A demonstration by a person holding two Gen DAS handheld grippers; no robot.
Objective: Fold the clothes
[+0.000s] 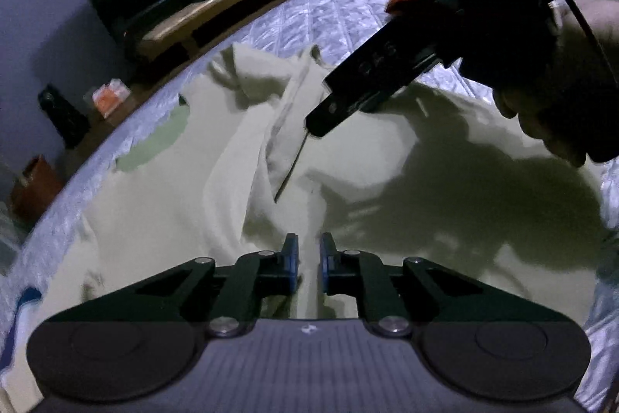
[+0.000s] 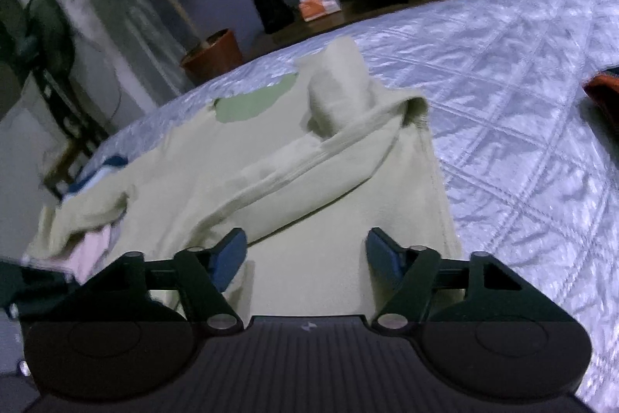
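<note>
Matte black left gripper point(image 1: 308, 256) and right gripper point(image 2: 306, 250), alike in build: blue pads point(image 2: 232, 252) on angled black linkage arms, silver pivot screws point(image 1: 224, 326), round black side discs, a ribbed grey top plate with a small white logo. Orange trim on the right one's body.

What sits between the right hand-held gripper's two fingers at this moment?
In the right wrist view, the right hand-held gripper is open, and only the flat pale yellow-green garment shows between its blue pads; whether they touch it is unclear.
</note>
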